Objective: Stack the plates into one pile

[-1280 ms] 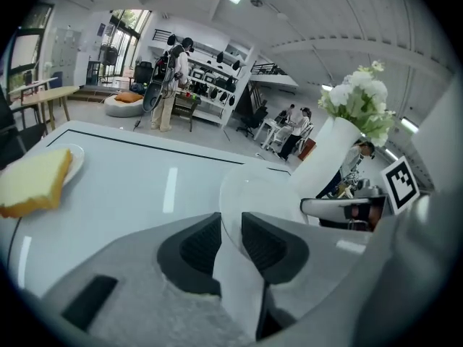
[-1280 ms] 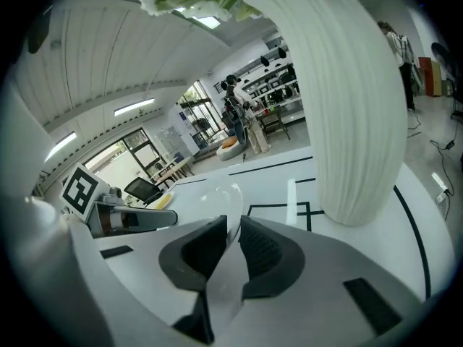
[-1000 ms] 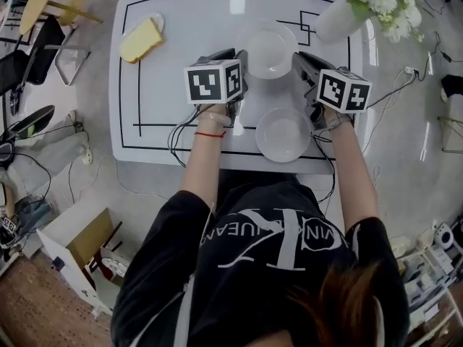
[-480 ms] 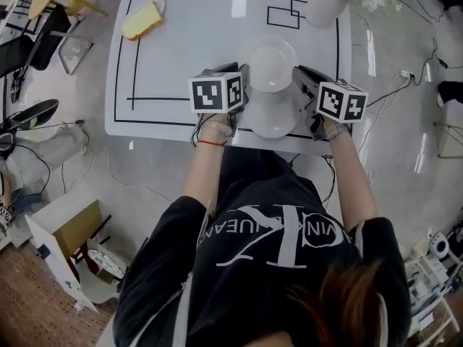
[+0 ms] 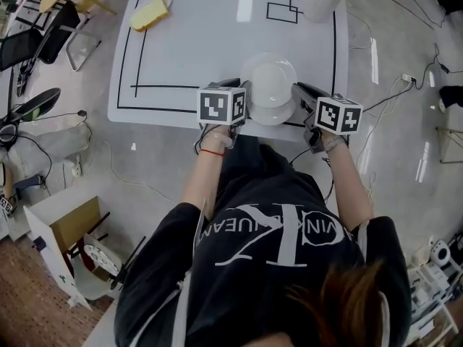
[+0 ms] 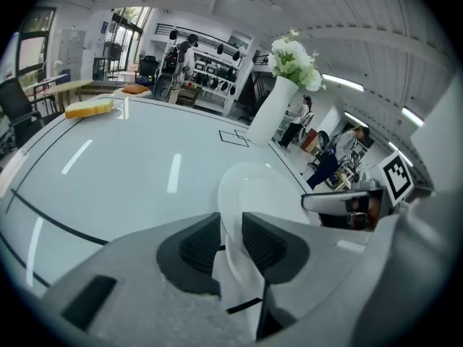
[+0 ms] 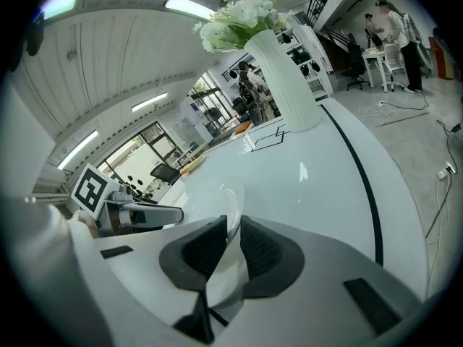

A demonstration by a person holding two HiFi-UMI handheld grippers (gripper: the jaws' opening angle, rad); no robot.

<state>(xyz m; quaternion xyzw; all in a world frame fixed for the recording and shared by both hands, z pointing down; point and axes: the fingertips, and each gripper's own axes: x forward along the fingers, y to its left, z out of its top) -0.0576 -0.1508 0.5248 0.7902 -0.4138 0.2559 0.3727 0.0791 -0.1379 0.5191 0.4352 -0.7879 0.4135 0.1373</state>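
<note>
The left gripper [image 5: 244,98] pinches the left rim of the round white ceramic plate [image 5: 269,82], its jaws just easing open on it. The plate lies over a second white plate [image 5: 278,116] at the near edge of the white table [image 5: 188,49]. The right gripper [image 5: 296,97] is clamped narrowly on the opposite rim.

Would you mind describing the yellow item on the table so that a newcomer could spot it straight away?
Find the white table with the black outline, then look at its far left corner, across from the white vase. There lies a pale yellow wedge-shaped block, the only yellow thing on the table.
</note>
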